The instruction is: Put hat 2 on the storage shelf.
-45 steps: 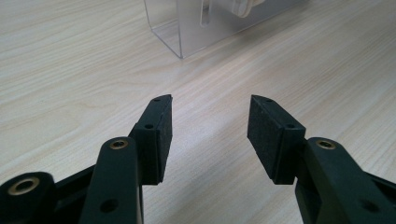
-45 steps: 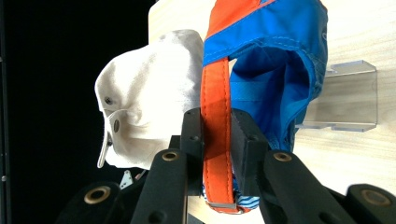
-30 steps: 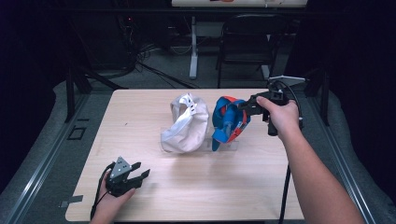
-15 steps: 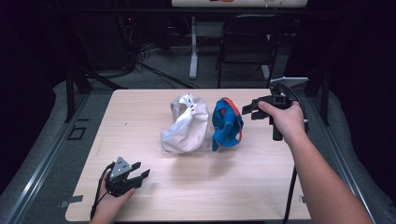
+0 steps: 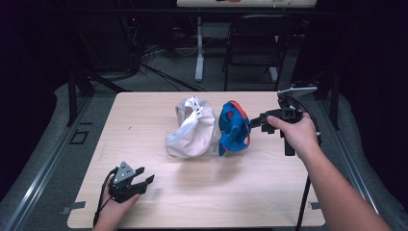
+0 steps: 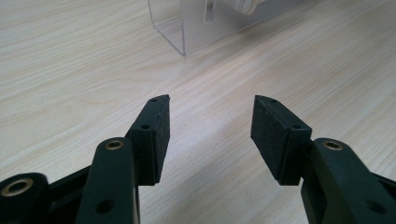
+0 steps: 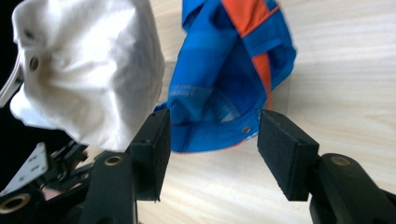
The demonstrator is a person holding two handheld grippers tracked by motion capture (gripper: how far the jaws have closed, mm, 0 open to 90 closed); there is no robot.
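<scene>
A white cap point(image 5: 190, 127) and a blue and orange cap point(image 5: 234, 126) stand side by side on a clear plastic stand point(image 5: 172, 150) in the middle of the wooden table point(image 5: 144, 110). My right gripper point(image 5: 255, 121) is open just right of the blue cap and holds nothing. In the right gripper view the blue cap point(image 7: 224, 70) sits just beyond the parted jaws of the right gripper point(image 7: 212, 126), with the white cap point(image 7: 88, 60) to its left. My left gripper point(image 5: 140, 182) rests open near the front left edge. In the left gripper view the left gripper point(image 6: 210, 121) points at the stand's corner point(image 6: 196, 23).
A dark chair point(image 5: 255, 48) and a table leg point(image 5: 199, 48) stand on the floor beyond the table's far edge. Bare wood lies between the caps and the table's front edge point(image 5: 216, 192). The left gripper point(image 7: 37, 172) shows at the right gripper view's lower left.
My right gripper has let go of the blue cap and drawn back a little to the right. The blue cap has settled beside the white one. The left gripper stayed put.
</scene>
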